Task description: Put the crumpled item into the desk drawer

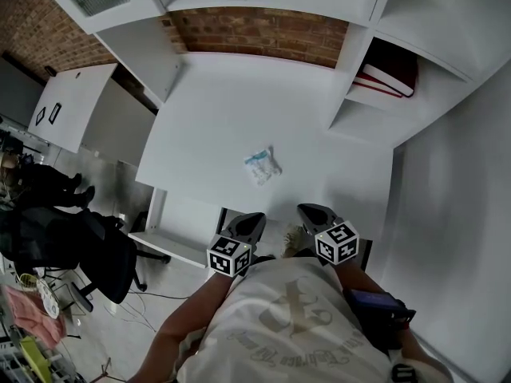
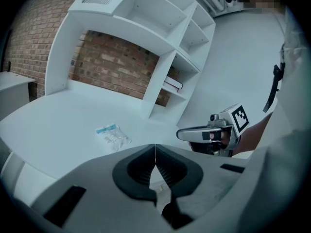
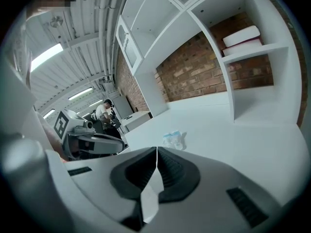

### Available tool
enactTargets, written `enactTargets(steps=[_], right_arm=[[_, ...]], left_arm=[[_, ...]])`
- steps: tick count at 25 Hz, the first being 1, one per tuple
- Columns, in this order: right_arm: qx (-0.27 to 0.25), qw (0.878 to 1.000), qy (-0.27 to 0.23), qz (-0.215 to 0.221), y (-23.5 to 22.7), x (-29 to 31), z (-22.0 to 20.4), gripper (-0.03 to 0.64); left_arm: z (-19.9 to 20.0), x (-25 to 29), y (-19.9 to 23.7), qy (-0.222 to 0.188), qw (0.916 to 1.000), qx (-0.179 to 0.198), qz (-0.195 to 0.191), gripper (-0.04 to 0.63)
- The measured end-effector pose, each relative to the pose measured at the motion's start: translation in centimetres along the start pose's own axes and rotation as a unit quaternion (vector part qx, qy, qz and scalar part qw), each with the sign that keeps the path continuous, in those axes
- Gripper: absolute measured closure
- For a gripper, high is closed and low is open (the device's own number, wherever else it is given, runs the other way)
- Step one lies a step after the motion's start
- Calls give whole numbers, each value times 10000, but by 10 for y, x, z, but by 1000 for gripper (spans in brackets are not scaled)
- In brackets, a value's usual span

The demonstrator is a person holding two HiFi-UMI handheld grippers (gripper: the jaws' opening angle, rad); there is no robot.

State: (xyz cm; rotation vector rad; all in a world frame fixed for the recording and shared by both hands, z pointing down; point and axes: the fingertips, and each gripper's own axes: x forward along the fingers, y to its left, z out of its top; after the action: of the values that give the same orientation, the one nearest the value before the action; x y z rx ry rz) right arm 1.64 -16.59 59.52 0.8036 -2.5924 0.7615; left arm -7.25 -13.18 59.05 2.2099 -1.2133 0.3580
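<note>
The crumpled item (image 1: pixel 262 166), a small white and pale-blue wrapper, lies on the white desk (image 1: pixel 215 118) a little behind its front edge. Both grippers hover at that edge, just short of the wrapper, one on each side. My left gripper (image 1: pixel 254 219) is shut with nothing in it, its jaws meeting in a thin line (image 2: pixel 155 152). The right gripper (image 1: pixel 306 211) is shut and empty too (image 3: pixel 156 157). The left gripper view shows the wrapper (image 2: pixel 112 136) ahead to the left. It sits just right of centre in the right gripper view (image 3: pixel 175 140).
White shelving rises at the desk's right, with red and white books (image 1: pixel 391 74) on a lower shelf. A brick wall (image 1: pixel 255 30) closes the back. A black office chair (image 1: pixel 96 254) and another white desk (image 1: pixel 68 102) stand to the left. A person (image 3: pixel 104 111) sits far off.
</note>
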Motion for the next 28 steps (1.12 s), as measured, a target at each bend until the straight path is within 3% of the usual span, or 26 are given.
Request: enactTargets(steps=[14,28], right_arm=[[-20,9989,86,455,-32,26,22,594],[34,9980,68,635,-42,31,28,593]], left_arm=[[30,28,34,54,9974,174,700,574],[37,36,46,215,9946,147,1008,572]])
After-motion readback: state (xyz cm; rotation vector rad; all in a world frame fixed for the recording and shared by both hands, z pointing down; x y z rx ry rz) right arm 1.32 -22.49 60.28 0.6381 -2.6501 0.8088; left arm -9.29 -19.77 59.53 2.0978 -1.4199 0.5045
